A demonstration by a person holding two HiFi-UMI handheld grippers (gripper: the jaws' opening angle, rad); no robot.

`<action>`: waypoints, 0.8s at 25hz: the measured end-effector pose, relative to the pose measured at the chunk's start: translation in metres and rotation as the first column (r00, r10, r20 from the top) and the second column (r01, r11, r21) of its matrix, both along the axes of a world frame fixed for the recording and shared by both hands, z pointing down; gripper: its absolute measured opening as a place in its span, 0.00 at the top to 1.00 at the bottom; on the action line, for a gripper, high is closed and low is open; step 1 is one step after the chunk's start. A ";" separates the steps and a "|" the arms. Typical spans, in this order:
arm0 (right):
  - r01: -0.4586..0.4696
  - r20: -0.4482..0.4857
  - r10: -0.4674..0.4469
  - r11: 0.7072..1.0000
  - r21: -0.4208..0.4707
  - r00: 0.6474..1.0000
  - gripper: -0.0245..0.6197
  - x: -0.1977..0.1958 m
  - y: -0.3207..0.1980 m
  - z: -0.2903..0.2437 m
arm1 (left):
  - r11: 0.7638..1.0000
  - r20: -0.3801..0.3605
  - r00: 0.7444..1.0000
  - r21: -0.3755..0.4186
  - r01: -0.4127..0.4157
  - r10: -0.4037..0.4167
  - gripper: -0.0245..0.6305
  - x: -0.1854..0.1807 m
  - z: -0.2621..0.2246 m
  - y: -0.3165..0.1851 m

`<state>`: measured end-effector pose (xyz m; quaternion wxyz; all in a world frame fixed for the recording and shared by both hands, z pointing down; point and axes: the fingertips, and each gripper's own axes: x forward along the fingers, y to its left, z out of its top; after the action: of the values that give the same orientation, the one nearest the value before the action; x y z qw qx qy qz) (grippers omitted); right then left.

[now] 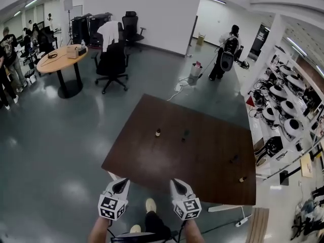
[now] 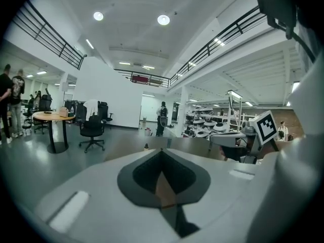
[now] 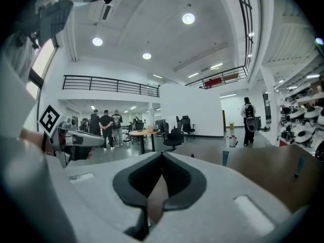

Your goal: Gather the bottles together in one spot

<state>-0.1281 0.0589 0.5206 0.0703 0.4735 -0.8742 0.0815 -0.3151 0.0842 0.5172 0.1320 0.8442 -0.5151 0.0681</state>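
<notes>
I hold both grippers low in the head view, right at the near edge of the brown table (image 1: 202,166). My left gripper (image 1: 120,185) has its jaws together with nothing in them. My right gripper (image 1: 178,186) has its jaws together too, also with nothing in them.

Four bottles stand on the table, well apart from each other. The light-cap bottle (image 1: 158,132) is near the middle, and the dark bottle (image 1: 185,134) is just to its right with a gap between them. The third bottle (image 1: 234,159) is farther right. The fourth bottle (image 1: 243,178) is very near the table's right edge.

The table top between my grippers and the bottles is bare. To the left of the table there is a wide stretch of grey floor (image 1: 50,151). A round table (image 1: 61,59) and a black chair (image 1: 112,62) stand at the upper left, well away.

Each marker cube (image 1: 111,206) shows black and white squares. The bottle labels are too small to read.
</notes>
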 end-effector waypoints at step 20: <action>0.057 -0.026 -0.059 0.996 -0.071 0.998 0.96 -0.007 -0.139 0.064 | 0.995 0.021 0.998 -0.081 0.053 -0.051 0.96 0.008 0.055 -0.104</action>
<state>-0.1355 -0.0803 0.5848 0.1016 0.4462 -0.8831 0.1035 -0.3071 -0.0198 0.5717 0.1631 0.8238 -0.5348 0.0933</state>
